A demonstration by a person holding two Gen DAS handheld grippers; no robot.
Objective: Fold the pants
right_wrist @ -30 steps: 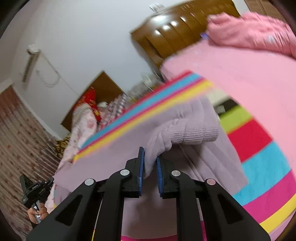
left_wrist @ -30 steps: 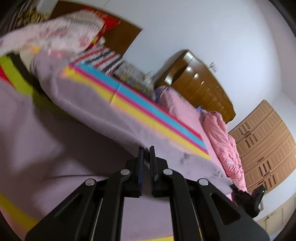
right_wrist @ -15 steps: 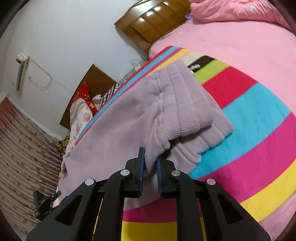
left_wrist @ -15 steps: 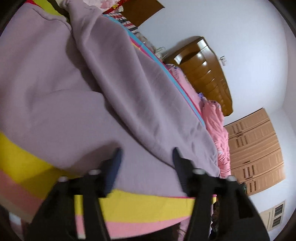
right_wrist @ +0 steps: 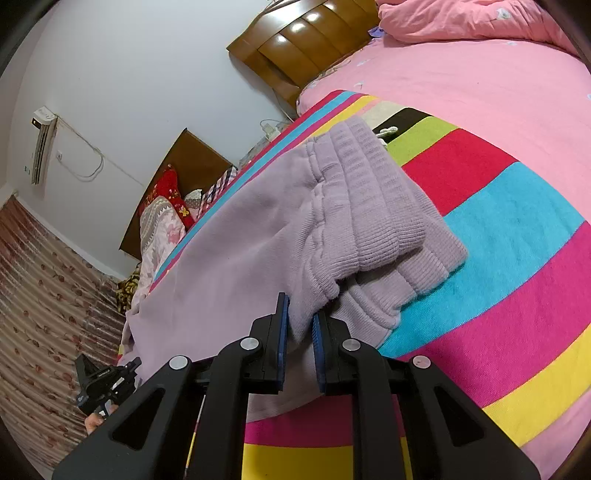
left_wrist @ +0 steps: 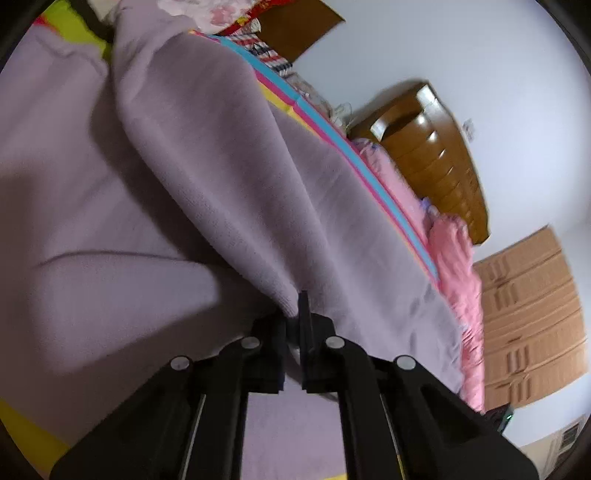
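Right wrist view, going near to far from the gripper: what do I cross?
right gripper shut on the lilac pants → ribbed cuffs → striped blanket → pink bedsheet → pink quilt

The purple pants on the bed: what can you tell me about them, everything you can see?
The pants are pale lilac, soft fleecy knit with ribbed bands at one end. They lie doubled over on a striped blanket in red, blue, pink and yellow, the ribbed end stacked in layers. The right gripper pinches an edge near the ribbing; the left gripper is closed on a fold of the plain cloth at the other end.
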